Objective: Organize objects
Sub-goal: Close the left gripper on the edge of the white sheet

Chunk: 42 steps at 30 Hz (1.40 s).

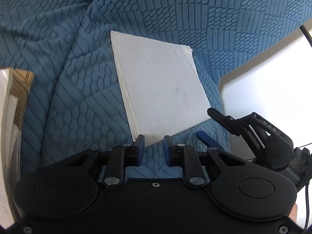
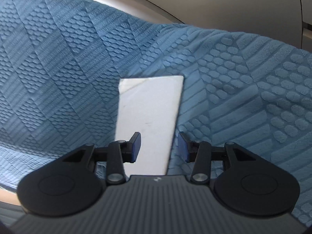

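White flat board (image 1: pixel 159 89) is lying on the blue textured blanket (image 1: pixel 68 101), which is looking soft and rumpled, likely over a couch or bed; cannot tell which. In the left wrist view the board's near corner is sitting just ahead of the left gripper (image 1: pixel 154 139), between the blue pads. The jaws are standing narrowly apart and no pad is clearly pressing the board, so nothing is being held there.

Right gripper (image 2: pixel 159 143) is hovering at the board's lower right side, jaws spread fairly wide. In its own view the board (image 2: pixel 148 117) is running between the fingers, the left pad overlapping its face and the right pad off its edge over the blanket. Not pinching it.

A stack of papers and a brown item (image 1: pixel 21 97) is sitting at the far left, blurred.

Handling guess: the board is looking thin, light and stiff, like foam board or card, with one far corner dented. It is probably bending or creasing if squeezed hard. The soft blanket is letting a lower finger dig under an edge. Best hold is likely the near corner or edge, pads on top and bottom faces.
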Each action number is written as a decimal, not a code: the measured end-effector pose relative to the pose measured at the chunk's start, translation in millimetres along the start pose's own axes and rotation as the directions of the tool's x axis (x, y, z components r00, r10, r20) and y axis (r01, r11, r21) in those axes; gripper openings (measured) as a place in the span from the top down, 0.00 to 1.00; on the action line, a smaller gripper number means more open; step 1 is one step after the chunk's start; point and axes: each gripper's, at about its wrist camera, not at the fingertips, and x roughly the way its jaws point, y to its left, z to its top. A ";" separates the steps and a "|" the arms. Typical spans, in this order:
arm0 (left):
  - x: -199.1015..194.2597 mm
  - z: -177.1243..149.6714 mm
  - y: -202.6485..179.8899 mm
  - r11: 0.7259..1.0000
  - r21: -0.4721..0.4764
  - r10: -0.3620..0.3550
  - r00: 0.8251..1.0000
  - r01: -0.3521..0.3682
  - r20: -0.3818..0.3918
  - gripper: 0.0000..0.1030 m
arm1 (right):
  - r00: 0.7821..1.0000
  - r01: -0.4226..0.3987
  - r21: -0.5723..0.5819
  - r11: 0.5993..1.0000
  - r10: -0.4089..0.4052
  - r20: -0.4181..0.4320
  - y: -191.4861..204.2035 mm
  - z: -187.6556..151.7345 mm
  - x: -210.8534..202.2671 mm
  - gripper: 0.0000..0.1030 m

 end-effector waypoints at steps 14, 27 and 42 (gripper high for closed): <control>18.7 20.2 -1.4 0.977 -0.149 -0.156 0.987 0.150 -0.035 0.86 | 0.993 -0.097 0.154 0.983 0.105 -0.046 -14.3 -5.6 15.7 0.55; 8.2 10.7 16.3 0.966 -0.217 -0.144 0.989 0.138 -0.012 0.64 | 0.973 -0.201 0.145 0.969 0.215 -0.089 6.4 -2.4 33.5 0.55; 10.8 6.7 15.0 0.957 -0.291 -0.019 1.000 0.018 -0.001 0.89 | 0.984 -0.107 0.107 0.989 0.120 -0.132 2.2 -5.8 32.2 0.56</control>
